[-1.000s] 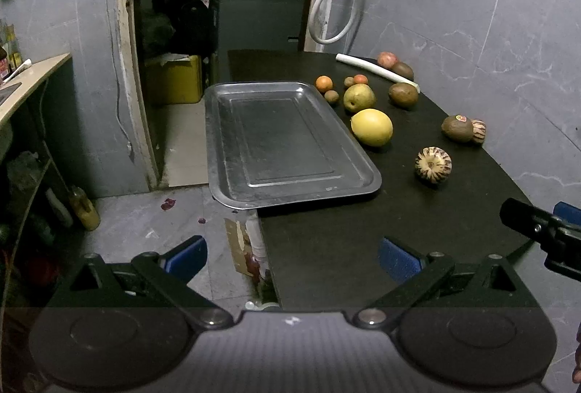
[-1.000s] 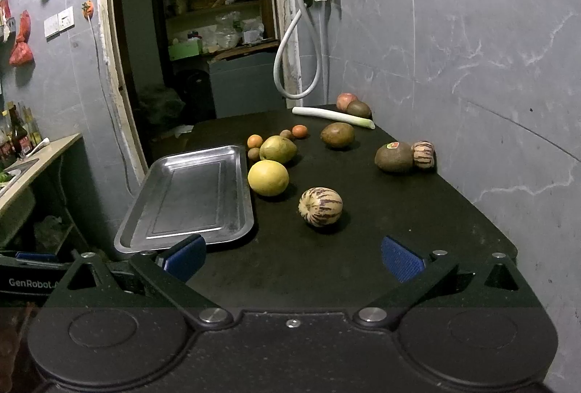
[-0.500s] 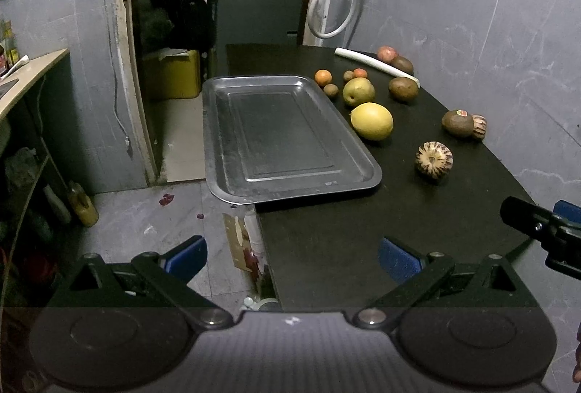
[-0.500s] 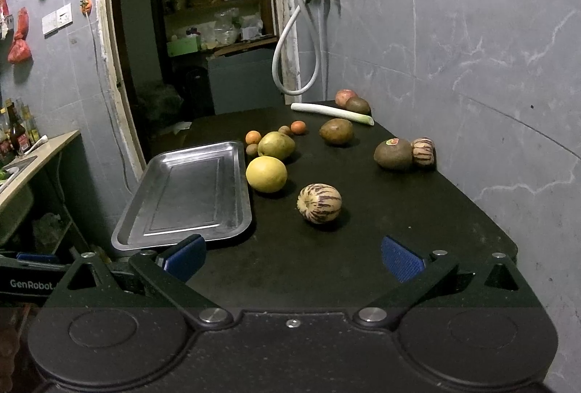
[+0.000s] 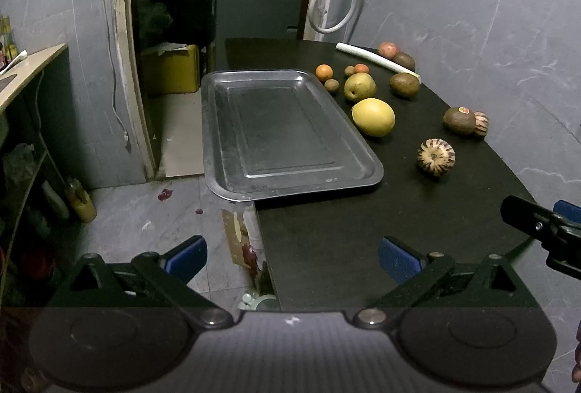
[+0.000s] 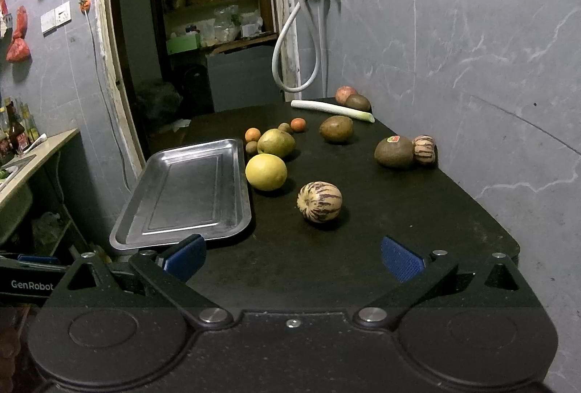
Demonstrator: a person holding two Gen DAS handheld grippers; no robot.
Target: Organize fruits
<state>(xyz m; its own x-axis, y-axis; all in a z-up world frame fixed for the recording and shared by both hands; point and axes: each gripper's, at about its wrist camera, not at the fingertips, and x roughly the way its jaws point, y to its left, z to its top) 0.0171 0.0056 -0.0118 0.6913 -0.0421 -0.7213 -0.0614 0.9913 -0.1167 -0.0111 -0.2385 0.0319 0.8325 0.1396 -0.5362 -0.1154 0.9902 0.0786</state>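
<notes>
Hovering spread and empty, the right hand-held gripper (image 6: 293, 257) faces the striped melon (image 6: 319, 201) right of the bare tray (image 6: 189, 191); centre it, squeeze gently; left hand-held gripper (image 5: 292, 253) likewise spread.

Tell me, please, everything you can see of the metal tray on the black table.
The metal tray is a shallow, silver-grey rectangle with rounded corners, a raised rolled rim and a stepped flat floor, dull and a little scuffed. It is empty. It lies flat on the left part of the black table, its near left corner overhanging the table's edge. The large yellow fruit sits just off its right rim; whether they touch is unclear. Neither gripper touches it.
</notes>
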